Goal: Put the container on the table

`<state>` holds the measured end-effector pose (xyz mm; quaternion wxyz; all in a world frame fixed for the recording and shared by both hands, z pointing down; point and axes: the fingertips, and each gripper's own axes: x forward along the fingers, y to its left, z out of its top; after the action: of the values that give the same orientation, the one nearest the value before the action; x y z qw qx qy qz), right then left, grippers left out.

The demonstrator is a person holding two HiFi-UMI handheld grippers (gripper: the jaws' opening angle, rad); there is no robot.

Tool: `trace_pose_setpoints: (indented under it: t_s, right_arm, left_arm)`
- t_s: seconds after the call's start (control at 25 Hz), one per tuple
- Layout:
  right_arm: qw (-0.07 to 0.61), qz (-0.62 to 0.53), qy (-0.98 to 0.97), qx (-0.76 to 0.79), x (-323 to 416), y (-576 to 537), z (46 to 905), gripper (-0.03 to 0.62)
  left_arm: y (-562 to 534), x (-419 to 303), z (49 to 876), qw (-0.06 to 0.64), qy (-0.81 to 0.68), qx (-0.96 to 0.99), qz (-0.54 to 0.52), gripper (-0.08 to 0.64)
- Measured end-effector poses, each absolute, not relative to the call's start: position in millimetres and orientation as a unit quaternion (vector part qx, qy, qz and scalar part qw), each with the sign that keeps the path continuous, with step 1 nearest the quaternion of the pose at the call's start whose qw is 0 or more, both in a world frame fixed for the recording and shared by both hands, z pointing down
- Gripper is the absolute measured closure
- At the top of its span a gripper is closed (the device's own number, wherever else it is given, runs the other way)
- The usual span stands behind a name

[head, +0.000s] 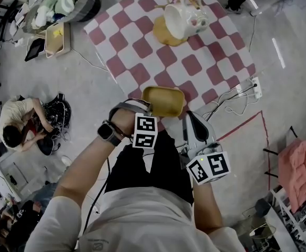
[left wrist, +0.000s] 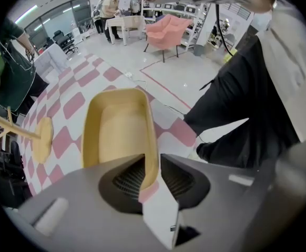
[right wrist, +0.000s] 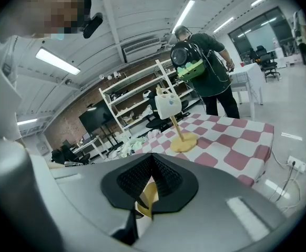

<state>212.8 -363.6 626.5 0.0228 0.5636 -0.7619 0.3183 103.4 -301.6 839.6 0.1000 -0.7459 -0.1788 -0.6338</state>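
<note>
The left claw (left wrist: 149, 180) is clenched on the near wall of the container (left wrist: 119, 130), with the thin rim pinched between its ribbed pads. The container hangs at the near edge of the checked bench (head: 142, 46), apparently not yet set down. The right claw (right wrist: 148, 191) is clenched on its right-hand rim, and a yellow sliver shows between the jaws. The best move is probably to carry it forward level, lower it flat, then release both claws together. It is a shallow, empty, yellow tray with rounded corners.
</note>
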Motion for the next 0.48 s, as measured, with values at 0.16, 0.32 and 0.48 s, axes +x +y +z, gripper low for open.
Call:
trace_pose_setpoints:
  t_s: [0.16,0.32,0.48]
  right_arm:
    - [0.020,0.312,-0.766,0.561,205.6,-362.4,616.3,0.583]
    - [0.015,0.305,-0.770,0.560,195.9,-357.2,600.6,0.583]
    - [0.009,0.298,-0.770,0.564,187.3,-352.0,580.6,0.583]
  left_arm:
    - [-304.8,98.1,825.1,0.103,-0.164,-0.752,-0.630,0.506]
    - [-303.8,95.0,797.5,0.114,-0.136,-0.767,-0.617,0.506]
    - [-303.0,92.3,765.4,0.110,-0.100,-0.790,-0.595,0.508]
